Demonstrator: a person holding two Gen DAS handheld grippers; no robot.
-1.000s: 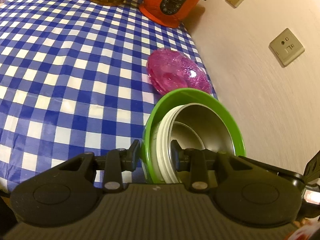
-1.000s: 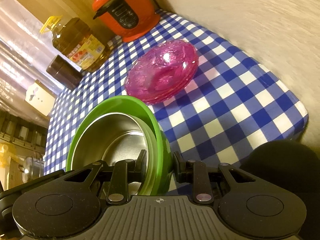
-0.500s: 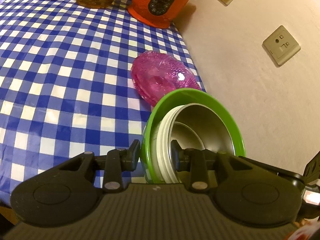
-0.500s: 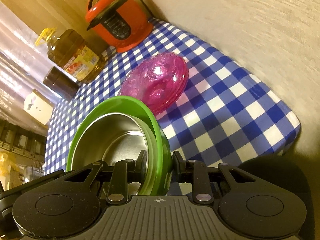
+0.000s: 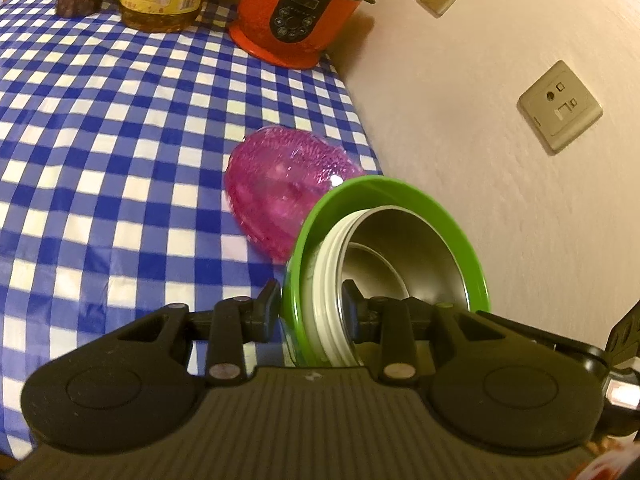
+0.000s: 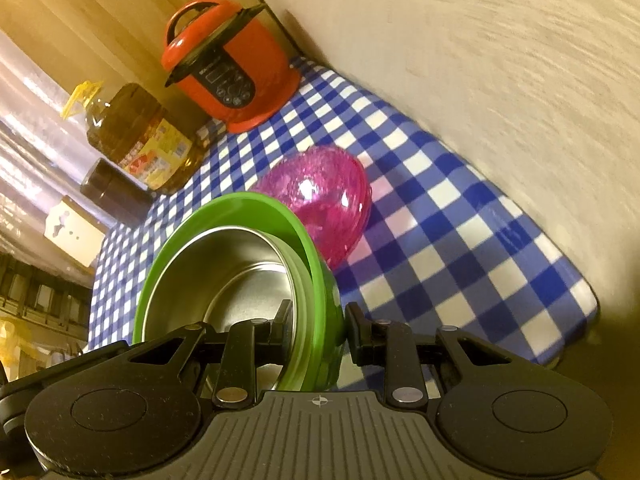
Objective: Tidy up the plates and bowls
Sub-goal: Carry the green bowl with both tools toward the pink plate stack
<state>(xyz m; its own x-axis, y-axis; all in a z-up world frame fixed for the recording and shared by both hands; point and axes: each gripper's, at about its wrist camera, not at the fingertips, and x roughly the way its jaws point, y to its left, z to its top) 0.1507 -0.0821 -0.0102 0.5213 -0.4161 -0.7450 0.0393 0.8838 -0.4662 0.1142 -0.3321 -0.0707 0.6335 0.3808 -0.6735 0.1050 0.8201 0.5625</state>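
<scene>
Near wall, pink glass plates (image 5: 286, 196) stacked just beyond green-rimmed steel bowl (image 5: 404, 248); bowl tilted, rim clamped by left gripper (image 5: 310, 306) and right gripper (image 6: 316, 320).

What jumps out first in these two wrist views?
The green bowl with a steel bowl nested inside fills the foreground, gripped on opposite rims by the left tongs and right tongs. Just beyond it a stack of pink plates lies on the blue checked tablecloth, near the wall. At the far end stands an orange pressure cooker.
</scene>
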